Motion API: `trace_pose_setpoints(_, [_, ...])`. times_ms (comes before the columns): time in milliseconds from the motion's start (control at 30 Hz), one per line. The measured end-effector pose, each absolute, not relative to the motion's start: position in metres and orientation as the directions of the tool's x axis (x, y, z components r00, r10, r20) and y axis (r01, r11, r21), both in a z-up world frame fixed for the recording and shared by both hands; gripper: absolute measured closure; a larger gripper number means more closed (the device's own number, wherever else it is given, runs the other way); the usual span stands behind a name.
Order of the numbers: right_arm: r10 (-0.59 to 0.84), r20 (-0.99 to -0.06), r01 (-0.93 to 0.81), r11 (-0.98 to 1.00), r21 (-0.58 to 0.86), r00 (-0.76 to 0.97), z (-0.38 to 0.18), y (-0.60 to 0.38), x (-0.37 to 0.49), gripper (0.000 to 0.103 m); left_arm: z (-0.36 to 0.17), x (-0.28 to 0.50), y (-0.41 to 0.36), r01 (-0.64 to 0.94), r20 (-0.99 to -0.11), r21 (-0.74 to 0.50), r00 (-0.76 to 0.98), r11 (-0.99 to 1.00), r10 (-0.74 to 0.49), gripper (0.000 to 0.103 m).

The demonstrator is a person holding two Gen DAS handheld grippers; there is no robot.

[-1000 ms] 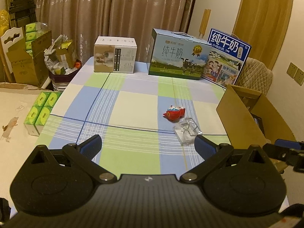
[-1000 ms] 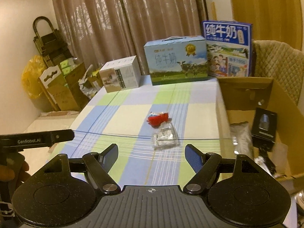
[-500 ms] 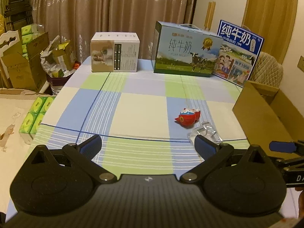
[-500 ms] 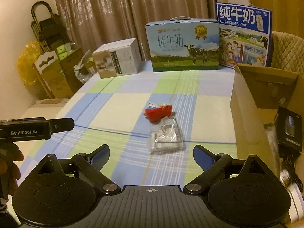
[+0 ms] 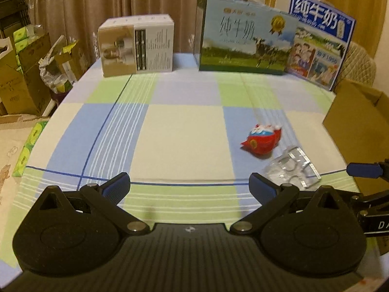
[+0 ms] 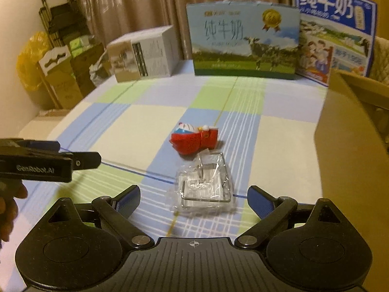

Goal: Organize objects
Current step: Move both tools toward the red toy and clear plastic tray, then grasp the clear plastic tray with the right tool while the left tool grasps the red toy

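A red toy figure (image 6: 194,141) lies on the checked tablecloth (image 6: 150,126), with a clear plastic packet of metal parts (image 6: 205,185) just in front of it. My right gripper (image 6: 193,198) is open and empty, its jaws either side of the packet's near end, just short of it. My left gripper (image 5: 189,186) is open and empty, low over the cloth to the left of both items; the toy (image 5: 261,140) and packet (image 5: 291,168) lie to its right.
An open brown cardboard box (image 5: 357,126) stands at the table's right edge. Two milk cartons (image 6: 245,41) (image 6: 338,29) and a white box (image 6: 143,53) line the far edge. Cardboard boxes and bags (image 5: 26,73) crowd the floor on the left.
Both grippers have moved forward and lower over the table. The right gripper has closed in on the plastic packet. Toy and packet have not moved.
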State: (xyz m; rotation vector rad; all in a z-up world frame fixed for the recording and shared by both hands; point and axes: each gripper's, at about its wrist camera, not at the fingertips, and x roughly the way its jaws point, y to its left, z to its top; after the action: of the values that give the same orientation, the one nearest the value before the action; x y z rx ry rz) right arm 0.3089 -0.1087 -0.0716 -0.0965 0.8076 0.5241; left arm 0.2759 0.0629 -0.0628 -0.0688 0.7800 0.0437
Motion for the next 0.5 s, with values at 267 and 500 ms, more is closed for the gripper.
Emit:
trace_pose_setpoints(267, [0.393,-0.743,-0.500,0.861,0.090,0.543,-0.095,-0.100,0.334,0.015,-0.069,0.294,0.064,-0.037,-0.707,-0.023,0.707,0.999,0.010,0.001])
trace_pose_setpoints(500, [0.378,-0.756,-0.518,0.853,0.061,0.534,-0.100,-0.093,0.340,0.038,-0.077,0.305,0.062,-0.011,-0.723,-0.060,0.690,0.998,-0.036,0.001])
